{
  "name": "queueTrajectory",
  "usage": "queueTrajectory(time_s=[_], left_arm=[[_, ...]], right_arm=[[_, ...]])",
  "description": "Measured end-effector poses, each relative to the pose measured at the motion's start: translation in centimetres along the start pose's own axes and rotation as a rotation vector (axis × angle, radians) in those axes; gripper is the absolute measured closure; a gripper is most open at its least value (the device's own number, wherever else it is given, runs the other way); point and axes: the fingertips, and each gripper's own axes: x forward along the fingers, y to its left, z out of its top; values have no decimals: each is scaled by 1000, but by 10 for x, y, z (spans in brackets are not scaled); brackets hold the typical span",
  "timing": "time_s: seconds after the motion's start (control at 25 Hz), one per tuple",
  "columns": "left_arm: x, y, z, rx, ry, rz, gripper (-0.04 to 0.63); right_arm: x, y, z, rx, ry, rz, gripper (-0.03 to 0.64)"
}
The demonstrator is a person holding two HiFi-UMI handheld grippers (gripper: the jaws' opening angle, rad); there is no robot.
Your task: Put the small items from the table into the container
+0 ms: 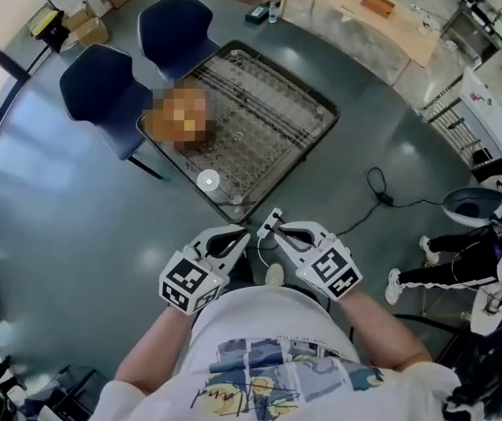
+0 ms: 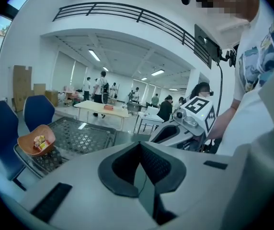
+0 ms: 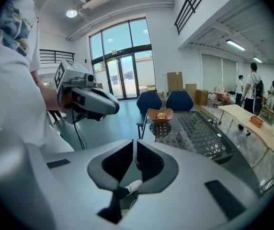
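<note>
head view: the person stood at the near corner of the counter (image 1: 309,105), a mesh-patterned top on a dark frame. both tools were held close to the body, off the counter's near corner and above the floor.

left hand-held gripper (image 1: 243,233): in its own view the jaws were pressed together, pads meeting along one line, with nothing between them. it sat just to the left of the right hand-held gripper (image 1: 274,223), the two tips close together.

right hand-held gripper: in its own view the jaws were nearly together, with a thin slit between the pads. only the floor and the person's white shoe (image 3: 133,186) showed through the slit. nothing was held.

container: a brown bowl (image 2: 35,143) stood on the counter's far left corner, well apart from both tools. it was partly covered by a mosaic patch in the head view. small items (image 2: 40,142) lay inside it, coloured, too small to identify.

one small white round thing (image 1: 208,181) lay on the counter beside its left edge, between the bowl and the near corner.

two blue chairs (image 1: 102,86) stood just beyond the counter's far left corner. a black cable (image 1: 378,191) lay on the floor to the counter's right. a long wooden table (image 1: 365,11) stood well beyond the counter's far side.
</note>
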Motion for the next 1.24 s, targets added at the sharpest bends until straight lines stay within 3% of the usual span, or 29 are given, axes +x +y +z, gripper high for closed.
queueTrajectory(time_s=[0.12, 0.56, 0.76, 1.24], left_arm=[[-1, -23, -5, -31, -26, -9, 588], [14, -61, -12, 13, 7, -31, 588], [19, -63, -14, 15, 21, -41, 588], [25, -43, -4, -20, 33, -43, 588]], right_arm=[[-11, 14, -10, -26, 0, 8, 593], [-42, 19, -24, -46, 2, -5, 609], [-42, 23, -24, -125, 25, -22, 608], [-35, 11, -17, -91, 38, -11, 609]])
